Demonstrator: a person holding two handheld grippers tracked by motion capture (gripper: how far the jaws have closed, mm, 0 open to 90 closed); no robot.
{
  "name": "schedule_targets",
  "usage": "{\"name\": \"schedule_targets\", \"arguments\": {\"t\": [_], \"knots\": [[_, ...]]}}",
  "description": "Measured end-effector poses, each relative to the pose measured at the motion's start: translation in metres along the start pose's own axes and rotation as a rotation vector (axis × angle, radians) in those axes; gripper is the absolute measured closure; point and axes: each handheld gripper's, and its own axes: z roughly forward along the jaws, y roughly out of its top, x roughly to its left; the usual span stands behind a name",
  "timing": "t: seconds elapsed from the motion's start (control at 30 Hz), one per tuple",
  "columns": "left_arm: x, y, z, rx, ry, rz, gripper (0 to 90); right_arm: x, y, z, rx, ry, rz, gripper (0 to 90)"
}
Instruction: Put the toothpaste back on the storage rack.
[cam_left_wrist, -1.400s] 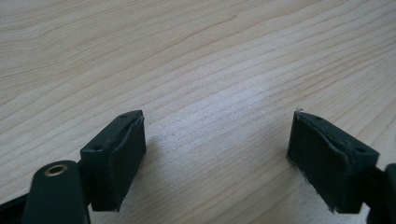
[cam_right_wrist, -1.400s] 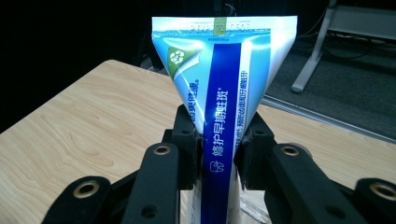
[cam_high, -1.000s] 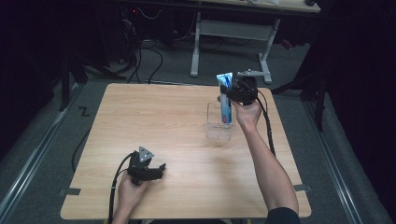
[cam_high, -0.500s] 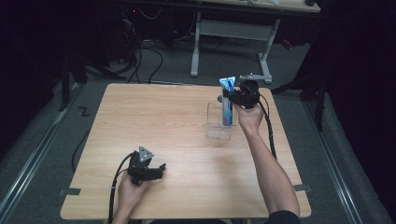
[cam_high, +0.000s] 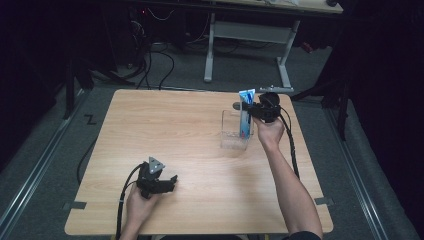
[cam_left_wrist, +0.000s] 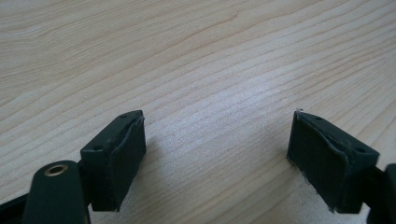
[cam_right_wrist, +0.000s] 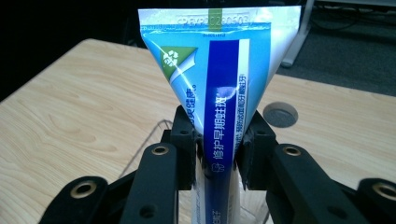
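**A:** So what's going on here? Big wooden surface (cam_high: 165, 130), pretty bare apart from a clear plastic container (cam_high: 235, 131) standing toward the far right side.

**B:** Yeah, that's where the action is. The right tongs (cam_high: 248, 108) are clamped on a blue and white toothpaste tube (cam_right_wrist: 219, 88), crimped end up, and the tube's lower part is already down inside the container. From the right gripper view you can see both pads squeezing it about mid-body.

**A:** So the step is dropping the tube in?

**B:** Looks like it to me, standing it up in the container. I'd say it's most of the way there. Can't tell whether the cap end is touching the bottom; the clear wall and the tongs hide that bit.

**A:** And the other hand?

**B:** The left tongs (cam_left_wrist: 215, 154) are parked low over bare wood near the front edge, spread apart, nothing between them. Well away from the container.

**A:** Next move?

**B:** My guess: lower until the tube bottoms out, then let go gently so it leans on a wall without tipping that light container. Pull the tongs straight up, not sideways.
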Motion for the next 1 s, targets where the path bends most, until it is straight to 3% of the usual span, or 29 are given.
{"name": "schedule_targets", "arguments": {"t": [0.13, 0.5, 0.6, 0.77, 1.0], "knots": [[0.000, 0.000, 0.000, 0.000, 0.001, 0.001, 19.5, 0.003, -0.002, 0.001, 0.009, 0.006, -0.016, 71.2], [0.000, 0.000, 0.000, 0.001, 0.000, 0.000, 19.7, -0.001, -0.011, -0.002, 0.012, 0.007, 0.012, 71.0], [0.000, 0.000, 0.000, 0.001, 0.001, -0.002, 19.9, -0.001, -0.015, -0.002, 0.040, -0.002, 0.001, 71.0], [0.000, 0.000, 0.000, 0.001, 0.002, -0.002, 19.9, -0.003, -0.019, -0.004, 0.026, 0.005, 0.037, 71.0], [0.000, 0.000, 0.000, 0.001, 0.003, -0.004, 19.9, -0.007, -0.024, -0.009, 0.035, 0.001, 0.045, 70.9]]}}
